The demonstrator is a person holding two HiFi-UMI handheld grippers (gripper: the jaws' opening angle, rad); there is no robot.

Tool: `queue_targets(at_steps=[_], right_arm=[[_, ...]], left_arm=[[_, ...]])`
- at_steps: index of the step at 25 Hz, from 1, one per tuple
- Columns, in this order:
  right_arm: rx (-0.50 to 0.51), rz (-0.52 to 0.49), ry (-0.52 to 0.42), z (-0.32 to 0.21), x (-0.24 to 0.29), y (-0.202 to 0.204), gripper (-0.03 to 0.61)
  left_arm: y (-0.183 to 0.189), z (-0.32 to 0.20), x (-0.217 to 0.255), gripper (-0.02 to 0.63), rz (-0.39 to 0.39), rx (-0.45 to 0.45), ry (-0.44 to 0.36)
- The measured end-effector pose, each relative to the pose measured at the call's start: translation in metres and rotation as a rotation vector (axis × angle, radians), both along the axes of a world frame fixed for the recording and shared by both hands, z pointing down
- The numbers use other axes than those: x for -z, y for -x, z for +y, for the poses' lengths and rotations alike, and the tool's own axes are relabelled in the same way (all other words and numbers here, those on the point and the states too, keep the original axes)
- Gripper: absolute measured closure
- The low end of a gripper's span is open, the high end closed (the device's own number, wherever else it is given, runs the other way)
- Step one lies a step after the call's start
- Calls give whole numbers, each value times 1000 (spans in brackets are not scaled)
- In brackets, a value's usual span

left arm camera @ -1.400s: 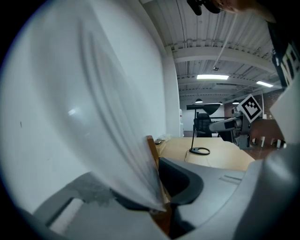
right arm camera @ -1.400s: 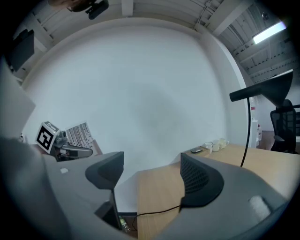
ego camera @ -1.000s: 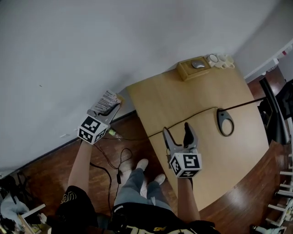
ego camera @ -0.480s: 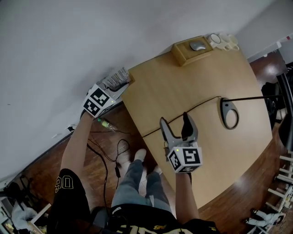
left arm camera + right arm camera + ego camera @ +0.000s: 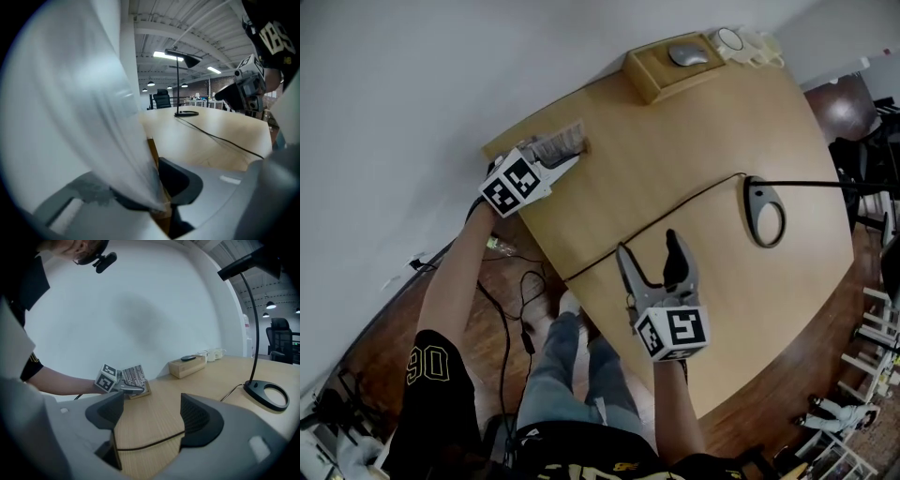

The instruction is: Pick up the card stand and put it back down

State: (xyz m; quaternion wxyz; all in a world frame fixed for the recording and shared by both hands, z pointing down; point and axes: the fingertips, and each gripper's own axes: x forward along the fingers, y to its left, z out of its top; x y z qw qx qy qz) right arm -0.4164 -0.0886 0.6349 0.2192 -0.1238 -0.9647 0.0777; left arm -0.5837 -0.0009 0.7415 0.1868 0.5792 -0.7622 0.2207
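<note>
The card stand (image 5: 557, 146), a printed card upright in a small wooden base, is at the table's far left corner. My left gripper (image 5: 573, 160) is shut on it, near the base. In the left gripper view the pale card (image 5: 89, 108) fills the left side and the wooden base (image 5: 153, 151) sits between the jaws of the left gripper (image 5: 157, 197). The right gripper view shows the stand (image 5: 133, 377) low at the table top; whether it touches I cannot tell. My right gripper (image 5: 649, 248) hangs open and empty over the table's near side, jaws wide in its own view (image 5: 152, 416).
A black lamp base (image 5: 766, 211) stands at the right, its cable (image 5: 675, 210) running across the wooden table (image 5: 712, 131) under my right gripper. A wooden box with a mouse (image 5: 667, 66) and white mugs (image 5: 750, 42) sit at the far edge. Cables (image 5: 511, 309) lie on the floor at left.
My left gripper has carried the card stand right and down, from beside the table over the floor to the table's corner. The right gripper has sunk a little, still open.
</note>
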Motion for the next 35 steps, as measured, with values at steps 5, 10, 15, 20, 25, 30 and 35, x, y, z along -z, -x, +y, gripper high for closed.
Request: queue_targets(at_steps=[5, 10, 15, 20, 25, 30, 35], right_arm=[[6, 6, -2, -7, -3, -9, 204], [33, -14, -6, -2, 10, -19, 203], [56, -53, -8, -5, 43, -43, 204], [100, -155, 21, -5, 97, -68, 203], [163, -290, 49, 0, 172, -118, 202], [218, -393, 89, -7, 231, -175, 202], [270, -468, 97, -1, 272, -219, 202]], left_arm=[[-3, -14, 1, 529, -4, -18, 9], [5, 6, 12, 308, 13, 118, 1], [-24, 47, 57, 282, 2, 325, -73], [-103, 62, 148, 284, -72, 489, -231], [-213, 60, 264, 313, -230, 613, -344], [-312, 50, 344, 287, -371, 756, -355], [-385, 48, 378, 281, -372, 824, -432]])
